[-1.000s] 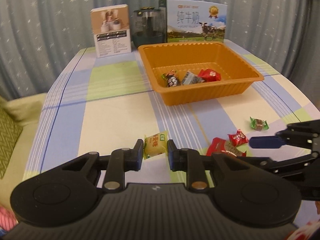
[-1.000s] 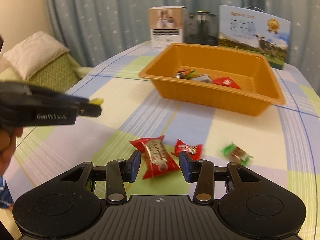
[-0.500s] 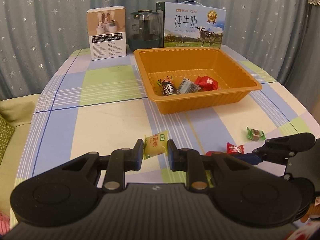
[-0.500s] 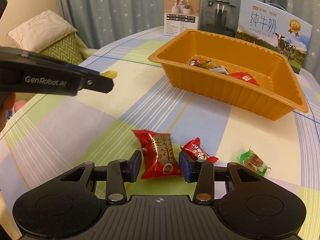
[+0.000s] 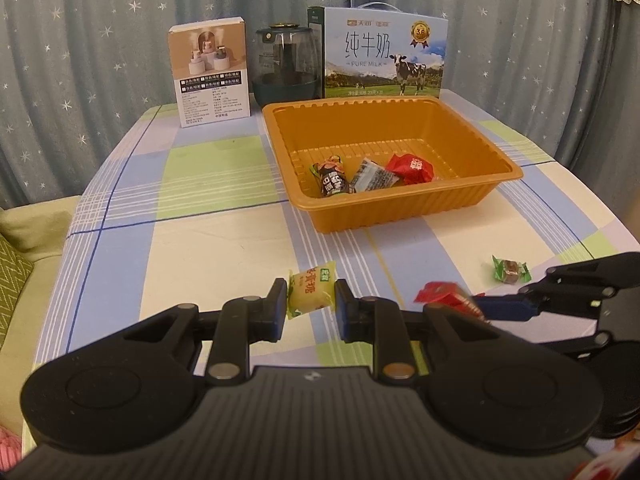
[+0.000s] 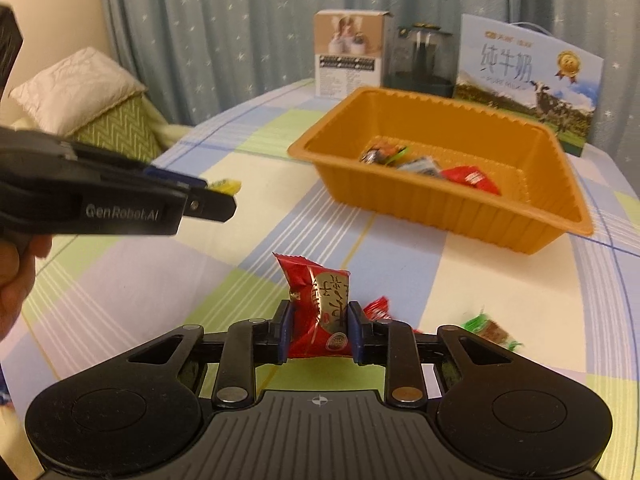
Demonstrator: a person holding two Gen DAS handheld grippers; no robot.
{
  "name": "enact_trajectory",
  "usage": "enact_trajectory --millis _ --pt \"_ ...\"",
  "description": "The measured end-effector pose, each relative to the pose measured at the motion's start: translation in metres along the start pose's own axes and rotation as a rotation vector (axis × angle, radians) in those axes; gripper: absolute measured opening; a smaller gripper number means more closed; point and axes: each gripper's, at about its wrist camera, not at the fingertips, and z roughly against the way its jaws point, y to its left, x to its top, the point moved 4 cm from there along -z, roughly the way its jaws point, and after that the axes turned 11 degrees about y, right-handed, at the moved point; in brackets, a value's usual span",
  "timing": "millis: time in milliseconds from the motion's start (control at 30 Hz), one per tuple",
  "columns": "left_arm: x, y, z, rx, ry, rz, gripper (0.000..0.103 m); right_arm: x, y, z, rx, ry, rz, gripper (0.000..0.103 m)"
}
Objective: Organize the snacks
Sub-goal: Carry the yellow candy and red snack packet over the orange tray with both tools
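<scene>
The left gripper [image 5: 311,307] is clenching a small yellow snack packet with green print [image 5: 311,293] between its blue pads, holding it above the checked tablecloth of blue, green and cream squares [image 5: 192,248]. From the right wrist view, that same gripper is reaching in from the left edge, with a hand [image 6: 18,272] showing behind its black body.

The right gripper [image 6: 320,330] has just been closing its jaws, and its pads are now pressing on both sides of a red foil snack packet with gold lettering [image 6: 320,308], which is standing up between them. Just beside it on the cloth, a smaller red wrapped candy [image 6: 378,308] is lying partly hidden behind the right finger, and a green wrapped candy with a brown centre [image 6: 490,328] is lying a little further right.

Beyond both grippers, an orange ribbed plastic tray [image 5: 400,216] is sitting on the table. Inside it, near the front wall, a dark wrapped snack with a green twist [image 5: 332,178], a grey-black printed sachet [image 5: 372,176] and a red packet [image 5: 412,168] are lying side by side.

Behind the tray, a white and tan product box [image 5: 210,76], a dark glass kettle [image 5: 288,66] and a blue milk carton with a cow picture [image 5: 380,58] are standing upright in a row before a starred grey-blue curtain [image 5: 100,20]. A green zigzag cushion [image 6: 120,132] is lying beside the table.
</scene>
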Motion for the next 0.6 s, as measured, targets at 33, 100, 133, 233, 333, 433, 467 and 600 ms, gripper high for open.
enact_trajectory --millis 33,100,133,233,333,433,467,600 --pt "0.001 -0.001 0.0 0.003 -0.001 -0.002 0.022 0.001 -0.001 0.003 -0.006 -0.007 -0.006 0.029" --pt "0.002 -0.002 0.0 0.003 -0.003 -0.004 0.022 0.003 -0.005 0.008 -0.019 -0.018 -0.019 0.029" --pt "0.003 -0.003 0.0 0.002 -0.004 -0.005 0.022 0.004 -0.007 0.01 -0.026 -0.024 -0.028 0.029" --pt "0.006 -0.007 0.0 -0.001 -0.004 -0.012 0.022 0.008 -0.016 0.017 -0.038 -0.033 -0.068 0.029" --pt "0.009 -0.012 0.0 -0.007 -0.009 -0.016 0.022 0.012 -0.027 0.025 -0.05 -0.043 -0.1 0.029" --pt "0.014 -0.016 0.0 -0.014 -0.016 -0.018 0.022 0.017 -0.039 0.033 -0.067 -0.053 -0.123 0.029" --pt "0.016 -0.018 0.001 -0.017 -0.019 -0.019 0.022 0.018 -0.042 0.036 -0.069 -0.058 -0.133 0.029" --pt "0.022 -0.026 0.001 -0.029 -0.027 -0.027 0.022 0.026 -0.057 0.047 -0.085 -0.078 -0.154 0.029"
